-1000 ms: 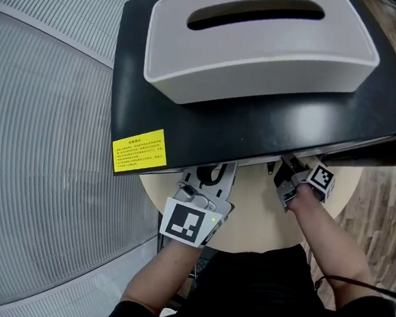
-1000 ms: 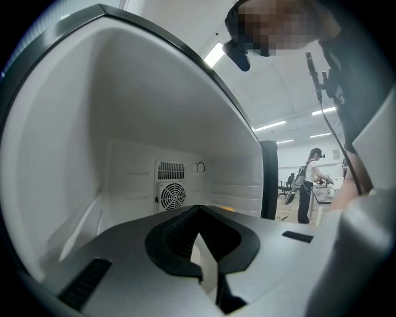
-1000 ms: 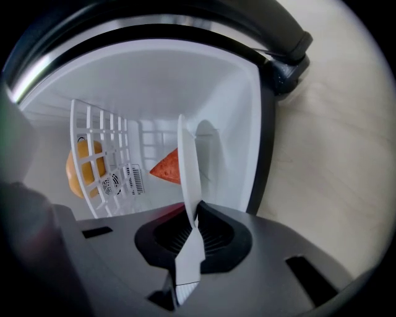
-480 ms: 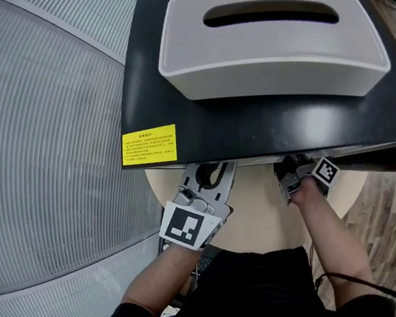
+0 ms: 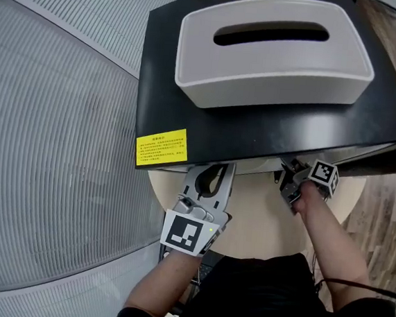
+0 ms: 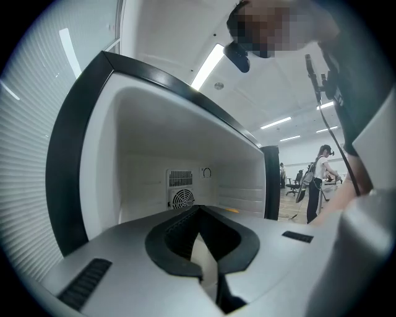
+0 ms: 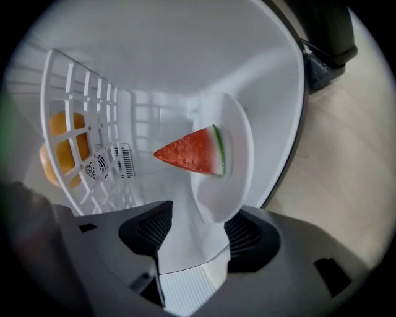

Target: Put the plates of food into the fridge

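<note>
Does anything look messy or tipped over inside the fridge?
Nothing stands out. The watermelon slice lies on its white plate, nothing spilled; the view just seems turned sideways. The oranges sit behind the wire rack.

The fridge [image 5: 270, 137] is black outside and white inside, with a yellow sticker [image 5: 161, 147] printed in black, and the box [image 5: 278, 54] on top is pale grey. The watermelon slice [image 7: 192, 151] is red with a green rind, on a white plate [image 7: 232, 179]. Orange fruit [image 7: 62, 148] shows behind a white wire shelf [image 7: 93, 117], and the table [image 5: 256, 209] is beige.
</note>
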Demonstrator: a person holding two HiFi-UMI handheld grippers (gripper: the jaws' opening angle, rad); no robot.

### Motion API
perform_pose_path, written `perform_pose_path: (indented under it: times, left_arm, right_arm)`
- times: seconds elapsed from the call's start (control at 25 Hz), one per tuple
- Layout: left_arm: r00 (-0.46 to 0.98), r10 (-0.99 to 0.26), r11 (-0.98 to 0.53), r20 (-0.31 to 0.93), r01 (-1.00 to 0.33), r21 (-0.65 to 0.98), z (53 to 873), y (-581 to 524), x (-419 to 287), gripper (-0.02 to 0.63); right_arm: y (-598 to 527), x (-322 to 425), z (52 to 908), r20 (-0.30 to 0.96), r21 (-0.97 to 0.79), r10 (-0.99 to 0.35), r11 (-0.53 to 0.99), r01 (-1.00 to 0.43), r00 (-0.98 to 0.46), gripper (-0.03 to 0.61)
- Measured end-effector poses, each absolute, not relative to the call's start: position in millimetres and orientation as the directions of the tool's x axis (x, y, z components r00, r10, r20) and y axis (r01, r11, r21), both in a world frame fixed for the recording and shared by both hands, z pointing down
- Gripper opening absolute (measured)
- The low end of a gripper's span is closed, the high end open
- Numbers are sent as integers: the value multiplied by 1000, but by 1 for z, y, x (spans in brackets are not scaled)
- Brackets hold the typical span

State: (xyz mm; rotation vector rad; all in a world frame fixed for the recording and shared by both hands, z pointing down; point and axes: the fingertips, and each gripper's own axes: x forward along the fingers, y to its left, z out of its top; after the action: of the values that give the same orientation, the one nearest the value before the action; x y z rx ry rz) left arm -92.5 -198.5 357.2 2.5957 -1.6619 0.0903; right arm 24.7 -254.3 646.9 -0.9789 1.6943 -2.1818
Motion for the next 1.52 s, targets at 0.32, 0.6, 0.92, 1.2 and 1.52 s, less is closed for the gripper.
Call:
perform_pose_path:
  times: [0.32, 0.6, 0.92, 1.2, 1.52]
  left_arm:
    - [421, -902, -424, 97, -906, -6, 355, -195, -85, 3]
    - [405, -907, -411, 111, -911, -31, 349, -187, -85, 3]
    - [385, -918, -389, 97, -921, -31, 347, -171, -97, 3]
    - [373, -926, -375, 66, -927, -17, 341, -154, -108, 3]
    - [391, -920, -391, 31, -920, -2, 331, -131, -109, 3]
  right_arm:
    - [-239, 30, 649, 407, -908, -480, -307, -286, -777, 245]
    - [-231, 30, 653, 411, -907, -449, -287, -308, -793, 245]
    - [-217, 33, 674, 435, -897, -446, -287, -336, -782, 245]
    - [-201, 37, 679, 411, -912, -462, -216, -350, -786, 244]
    - [-188, 62, 644, 357, -896, -523, 43, -442, -774, 244]
